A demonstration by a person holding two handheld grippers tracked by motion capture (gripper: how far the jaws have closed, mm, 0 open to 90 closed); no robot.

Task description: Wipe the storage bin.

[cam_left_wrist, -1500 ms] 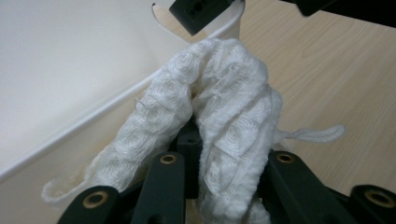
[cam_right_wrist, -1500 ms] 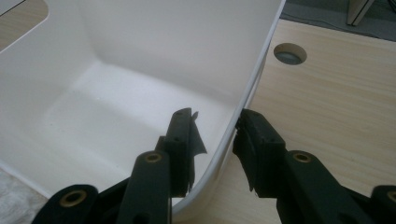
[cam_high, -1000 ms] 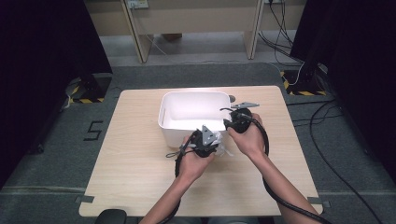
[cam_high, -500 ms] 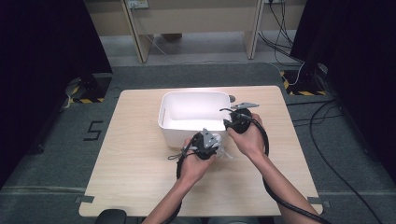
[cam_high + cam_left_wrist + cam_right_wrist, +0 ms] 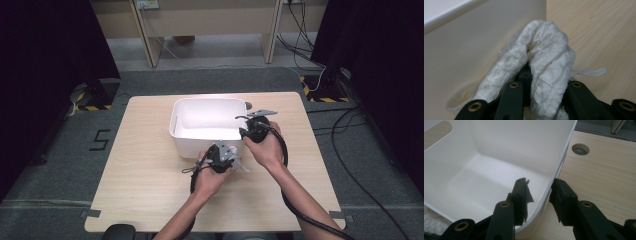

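- Left gripper [image 5: 226,156]: closed tight on a bunched white knitted cloth [image 5: 544,65]; cloth folded into a hump between the two black jaws, with a loose thread [image 5: 590,72] trailing toward the wooden table [image 5: 599,30].
- Seen from the high view: held in the left hand [image 5: 210,177], low over the table, just beside the near outer wall of the white plastic bin [image 5: 207,119]; a pale corner of cloth [image 5: 239,165] sticking out at the gripper's right.
- Seen from the left gripper view: bin wall [image 5: 474,50] close behind the cloth, rim running along the upper left; whether cloth and wall touch, not clear.
- Right gripper [image 5: 539,192]: jaws partly open and straddling the bin's right-hand wall [image 5: 554,175], one jaw inside the bin, the other outside over the table; pads near the wall, a firm pinch not evident.
- Seen from the high view: right gripper [image 5: 252,129] at the bin's near right corner, carried by the right hand [image 5: 267,150], grey three-cornered plate on top.
- Bin interior [image 5: 486,182]: smooth and white, handle slot [image 5: 436,133] in the far wall.
- Round hole [image 5: 580,149] in the tabletop, just beyond the bin's corner.
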